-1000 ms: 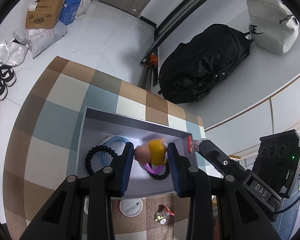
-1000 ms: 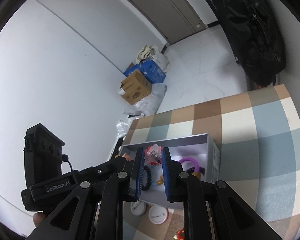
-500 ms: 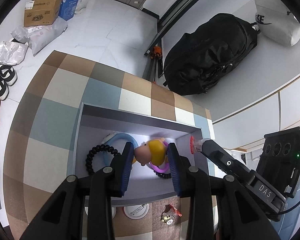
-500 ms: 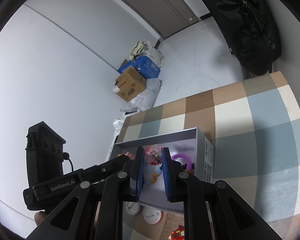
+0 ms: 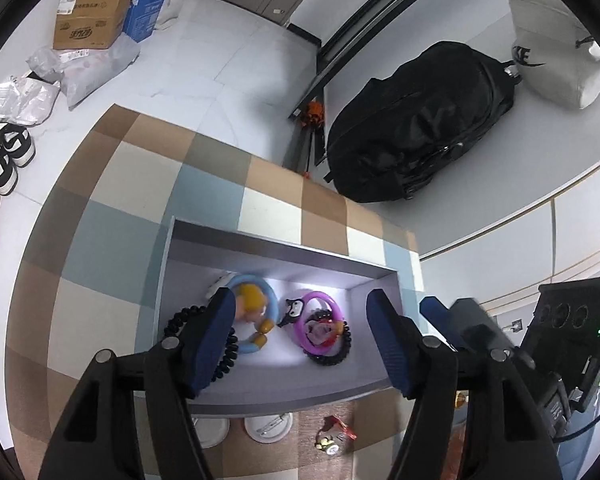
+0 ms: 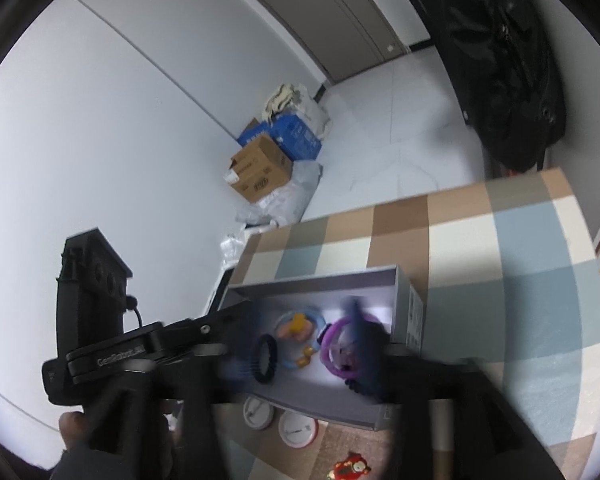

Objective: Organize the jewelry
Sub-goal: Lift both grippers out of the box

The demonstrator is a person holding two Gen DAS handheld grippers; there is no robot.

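The shallow grey cardboard box [image 5: 284, 390] sits on the checked brown, blue and cream cloth [image 5: 112, 216], its long side running left to right. Inside lie a light blue ring with a yellow doll [image 5: 256, 312], a purple ring [image 5: 320, 324] and a black bead bracelet [image 5: 204, 344]. The left gripper [image 5: 300, 328] hangs over the box, fingers wide apart and empty. The right gripper [image 6: 304, 352] is blurry but looks spread apart too.
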